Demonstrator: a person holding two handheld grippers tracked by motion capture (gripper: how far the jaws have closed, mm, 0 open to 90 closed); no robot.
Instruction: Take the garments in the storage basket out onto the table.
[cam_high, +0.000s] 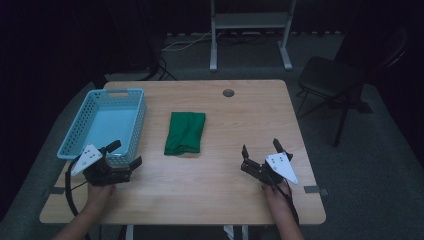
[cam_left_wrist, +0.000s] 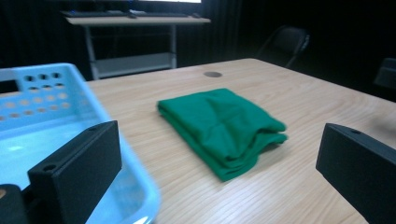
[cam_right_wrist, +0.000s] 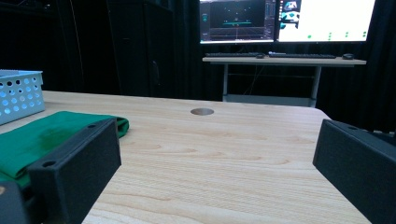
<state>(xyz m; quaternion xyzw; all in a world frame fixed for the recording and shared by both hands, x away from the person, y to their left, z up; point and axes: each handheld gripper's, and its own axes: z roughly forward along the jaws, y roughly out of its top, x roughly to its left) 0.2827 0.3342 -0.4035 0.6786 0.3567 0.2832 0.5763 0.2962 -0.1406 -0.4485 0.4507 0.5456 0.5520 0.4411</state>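
Apart, left tongs (cam_high: 126, 154), right tongs (cam_high: 260, 149), green cloth (cam_high: 185, 132)

High view: fixed above the person's edge of the wooden table (cam_high: 215, 170), facing forward and down; far enough to take in the whole tabletop and the floor beyond.
Left gripper view: low over the near-left corner, facing across the table; near the blue basket (cam_left_wrist: 56, 121).
Right gripper view: low at the near-right side, facing the far edge and the monitors (cam_right_wrist: 285, 21).
Shared: the green cloth (cam_high: 185, 132) and the round table hole (cam_high: 228, 93).
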